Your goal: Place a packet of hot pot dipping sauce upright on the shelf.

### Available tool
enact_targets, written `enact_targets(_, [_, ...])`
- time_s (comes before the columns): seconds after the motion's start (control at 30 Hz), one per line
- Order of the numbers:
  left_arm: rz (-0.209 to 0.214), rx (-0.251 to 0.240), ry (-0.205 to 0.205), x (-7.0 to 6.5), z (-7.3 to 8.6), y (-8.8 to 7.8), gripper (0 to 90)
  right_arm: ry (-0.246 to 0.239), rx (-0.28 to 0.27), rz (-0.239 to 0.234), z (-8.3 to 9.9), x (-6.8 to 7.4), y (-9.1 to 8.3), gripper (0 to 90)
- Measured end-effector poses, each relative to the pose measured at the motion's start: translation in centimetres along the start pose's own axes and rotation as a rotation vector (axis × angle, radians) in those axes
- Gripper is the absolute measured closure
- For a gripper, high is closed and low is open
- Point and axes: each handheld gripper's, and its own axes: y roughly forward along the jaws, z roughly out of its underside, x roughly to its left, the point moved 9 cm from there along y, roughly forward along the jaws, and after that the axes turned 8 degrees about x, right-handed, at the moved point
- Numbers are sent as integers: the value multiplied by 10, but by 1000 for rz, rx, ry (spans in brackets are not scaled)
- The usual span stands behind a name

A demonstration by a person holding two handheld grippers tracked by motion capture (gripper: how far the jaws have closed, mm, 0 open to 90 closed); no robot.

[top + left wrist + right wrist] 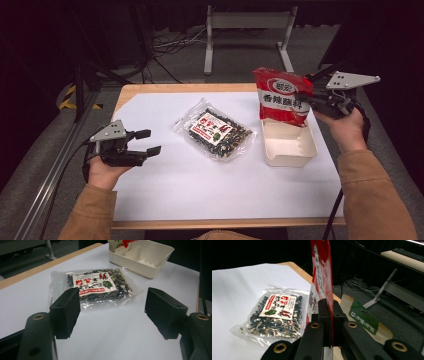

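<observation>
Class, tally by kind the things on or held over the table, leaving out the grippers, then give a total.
Snack bags: 2, the red bag held over the tray and the clear bag lying flat on the white sheet.
Cream divided trays: 1.
Total: 3.

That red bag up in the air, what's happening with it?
A person works at a table with a gripper in each hand. The right gripper is clamped on the edge of the red bag, holding it upright over the white tray. The left gripper waits open, holding nothing, facing a clear packet of dark dried food lying flat on the white sheet.
</observation>
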Motion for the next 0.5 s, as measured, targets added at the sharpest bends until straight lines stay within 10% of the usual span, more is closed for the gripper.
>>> enact_targets(0.5, [5,4,0,0,1,1,287,12,47,16,15,-19,17,893])
